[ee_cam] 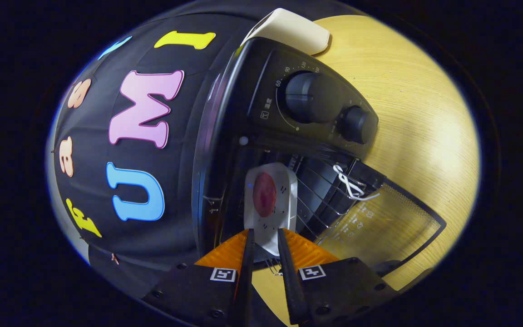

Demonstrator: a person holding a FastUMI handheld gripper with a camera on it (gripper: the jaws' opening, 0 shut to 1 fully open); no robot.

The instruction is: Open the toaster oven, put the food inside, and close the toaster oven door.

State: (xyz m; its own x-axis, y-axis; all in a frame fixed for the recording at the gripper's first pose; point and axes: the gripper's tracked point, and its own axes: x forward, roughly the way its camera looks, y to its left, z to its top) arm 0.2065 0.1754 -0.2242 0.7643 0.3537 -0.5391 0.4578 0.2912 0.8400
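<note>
The black toaster oven [261,91] stands on a wooden table [416,113] with its glass door [379,227] folded down and open. A small white plate [286,190] carrying a round red piece of food [264,194] reaches into the oven's opening, beside the wire rack [320,200]. My gripper [265,237] is shut on the near rim of the plate, one finger on each side of it. The whole view is rolled sideways, so the oven appears tipped over.
Two black knobs [309,97] [357,125] sit on the oven's control panel beyond the opening. A white twisted cord tie [350,184] hangs at the rack's edge near the door hinge. A cream-white object [288,29] lies behind the oven.
</note>
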